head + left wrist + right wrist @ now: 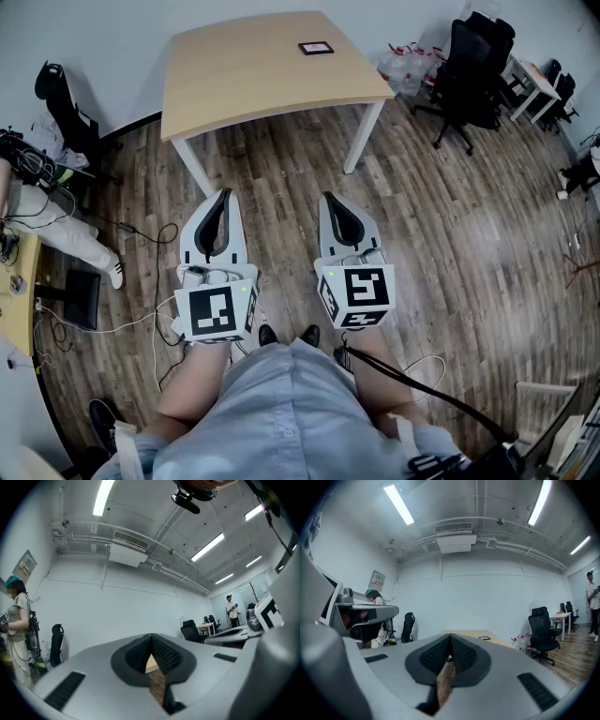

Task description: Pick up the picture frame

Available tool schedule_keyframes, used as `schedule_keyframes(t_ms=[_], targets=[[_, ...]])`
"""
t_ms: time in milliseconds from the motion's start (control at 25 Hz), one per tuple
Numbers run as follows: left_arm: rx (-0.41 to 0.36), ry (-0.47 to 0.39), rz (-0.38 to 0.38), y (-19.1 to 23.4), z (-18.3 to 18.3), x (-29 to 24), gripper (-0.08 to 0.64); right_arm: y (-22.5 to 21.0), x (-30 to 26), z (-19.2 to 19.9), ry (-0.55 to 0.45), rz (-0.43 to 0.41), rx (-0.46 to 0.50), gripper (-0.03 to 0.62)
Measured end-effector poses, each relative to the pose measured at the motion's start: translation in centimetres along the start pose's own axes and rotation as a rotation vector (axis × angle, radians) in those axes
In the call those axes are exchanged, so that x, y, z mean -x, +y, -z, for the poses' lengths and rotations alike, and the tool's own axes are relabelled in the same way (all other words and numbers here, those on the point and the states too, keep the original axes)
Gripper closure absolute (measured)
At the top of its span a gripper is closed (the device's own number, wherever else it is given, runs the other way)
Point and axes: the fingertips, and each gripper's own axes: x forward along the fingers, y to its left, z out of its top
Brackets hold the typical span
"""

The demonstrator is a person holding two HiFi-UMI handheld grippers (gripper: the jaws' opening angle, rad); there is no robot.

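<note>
Black-rimmed, likely light, stiff, fragile: eyeing picture frame [316,48] by far edge of table [234,84], favouring a rim pinch; holding left gripper [223,195], right gripper [329,199] closed, empty.

Wooden table [253,75] on plank floor [450,234]; black office chair [473,66] right of table, plastic bottles [405,61] between them; second chair [66,108] left of table

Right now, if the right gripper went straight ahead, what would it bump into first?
Probably the table. The right gripper, jaws shut, points across the floor at its near edge. It might hit that edge or skim over the top toward the picture frame; height is hard to judge.
</note>
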Motion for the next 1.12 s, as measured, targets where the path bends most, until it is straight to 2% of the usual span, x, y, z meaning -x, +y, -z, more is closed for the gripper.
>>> schedule_keyframes(t_ms=[320, 520, 760, 960, 1120], targets=[[0.001, 0.012, -0.009, -0.9, 0.0, -0.4, 0.558, -1.0, 0.2, 0.1, 0.007, -0.009, 0.008, 0.592], [-0.005, 0.017, -0.019, -2.3, 0.1, -1.3, 0.558, -2.9, 0.0, 0.0, -0.012, -0.026, -0.034, 0.592], [-0.002, 0.052, -0.041, -3.2, 1.4, -2.0, 0.558, -5.1, -0.9, 0.9, 0.007, -0.026, -0.024, 0.591], [0.0, 0.079, -0.033, -2.7, 3.1, -4.4, 0.558, -6.4, -3.0, 2.5, 0.039, -0.015, -0.044, 0.591], [0.016, 0.101, -0.024, -1.3, 5.3, -8.5, 0.558, -7.9, -6.8, 3.8, 0.062, 0.006, -0.049, 0.591]])
